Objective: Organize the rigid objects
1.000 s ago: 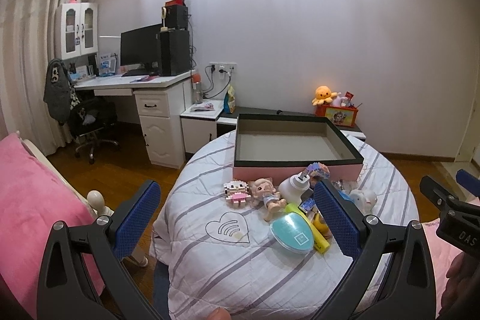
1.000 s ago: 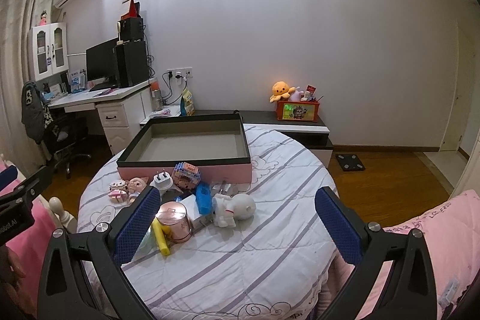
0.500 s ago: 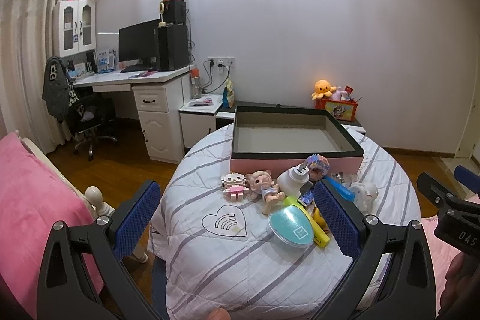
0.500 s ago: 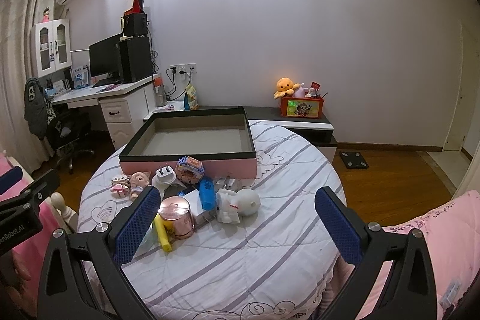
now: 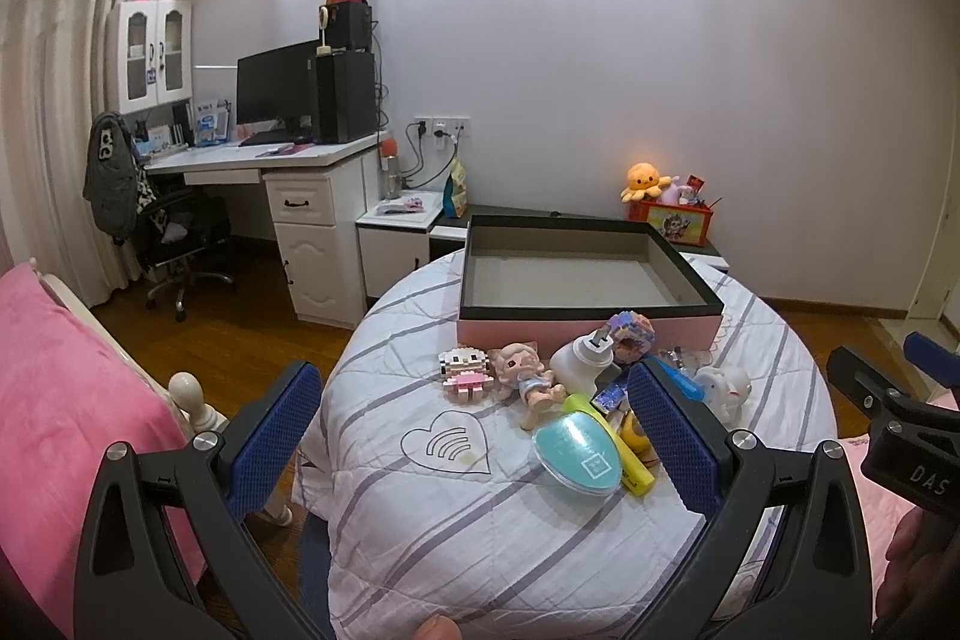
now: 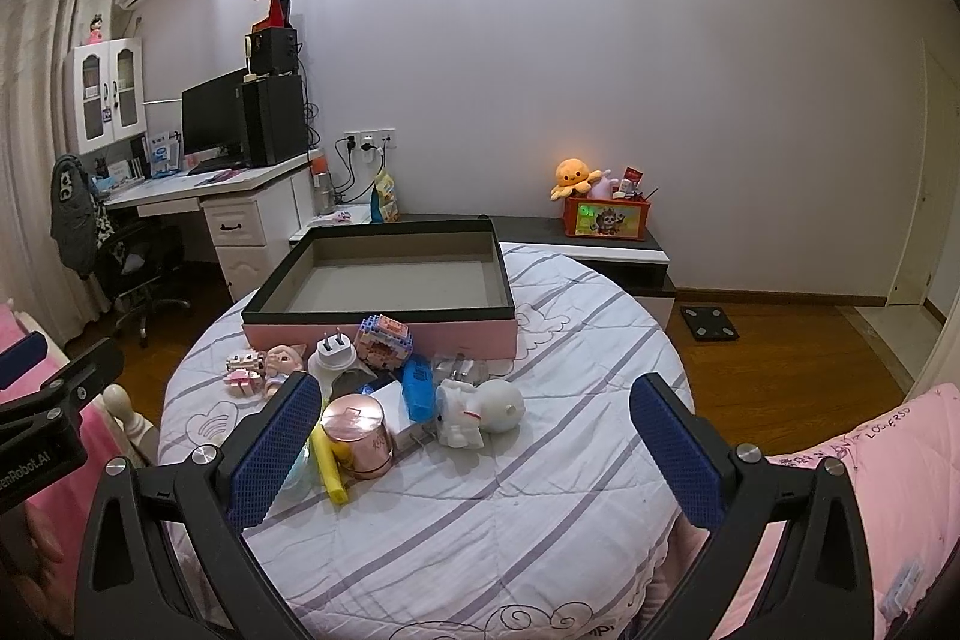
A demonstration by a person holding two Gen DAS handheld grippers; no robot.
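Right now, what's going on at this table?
A person holds the left gripper and the right gripper above a round table, both open and empty. A pile of toys and small items, including a copper tin and a teal case, lies in front of a pink box, which holds nothing yet. Sorting has not started.

We see a room lit from above: ceiling lights blow out into white glare at the top of both views and wash down the wall. Light on the quilted counter is even, with soft, short shadows under the toys. Fisheye distortion bends the curtain and door frame, and black vignetting rounds every corner. Focus stays sharp centrally, softer toward the edges.
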